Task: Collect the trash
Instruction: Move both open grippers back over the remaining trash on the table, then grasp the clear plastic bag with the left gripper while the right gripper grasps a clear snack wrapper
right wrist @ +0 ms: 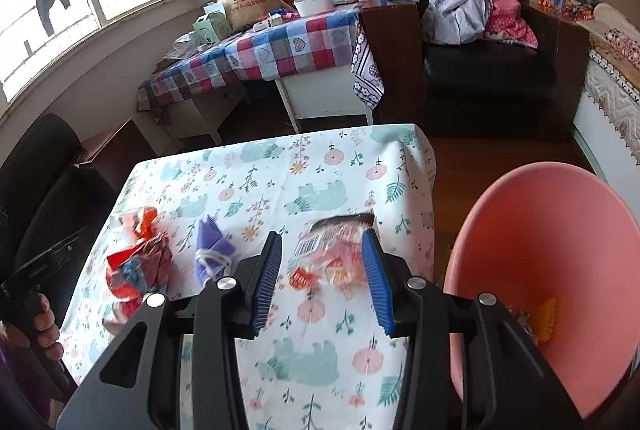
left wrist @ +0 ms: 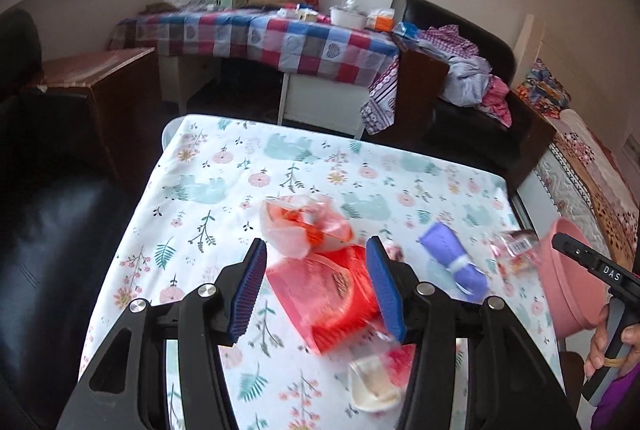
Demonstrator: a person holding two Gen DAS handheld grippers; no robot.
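1. Left wrist view:
   - Left gripper (left wrist: 316,286) at lower centre, jaws spread, pressing on nothing.
   - Red wrapper (left wrist: 328,306) flat on the floral tablecloth (left wrist: 224,189), showing between the blue pads (left wrist: 248,294).
   - Just above it, a crumpled orange-and-white bag (left wrist: 296,230); a white cup-like scrap (left wrist: 372,382) at lower centre.
   - Purple wrapper (left wrist: 452,262) right of centre; clear snack packet (left wrist: 516,250) further right, blurred.
   - Pink bin (left wrist: 568,286) at the right edge, partly hidden by the other handle and a hand (left wrist: 608,346).

2. Right wrist view:
   - Right gripper (right wrist: 324,274) at lower centre, jaws parted, clamping nothing.
   - Clear snack packet (right wrist: 328,258) between the pads, near the cloth's right edge; contact not discernible through the blur.
   - Pink bin (right wrist: 560,270) at lower right, mouth tilted toward the camera, some yellow scrap already inside.
   - Purple wrapper (right wrist: 212,250) and the red pile at centre left.

3. Likely risks, as judgement:
   - Flat, slick wrappers: pads likely to slide over the film or pinch the tablecloth, dragging it.
   - Closely bunched red pieces: one grab may lift two, dropping one on the way.
   - Packet beside the table edge: a nudge could send it to the floor instead of the bin.
   - Light film may slip out before reaching the bin.
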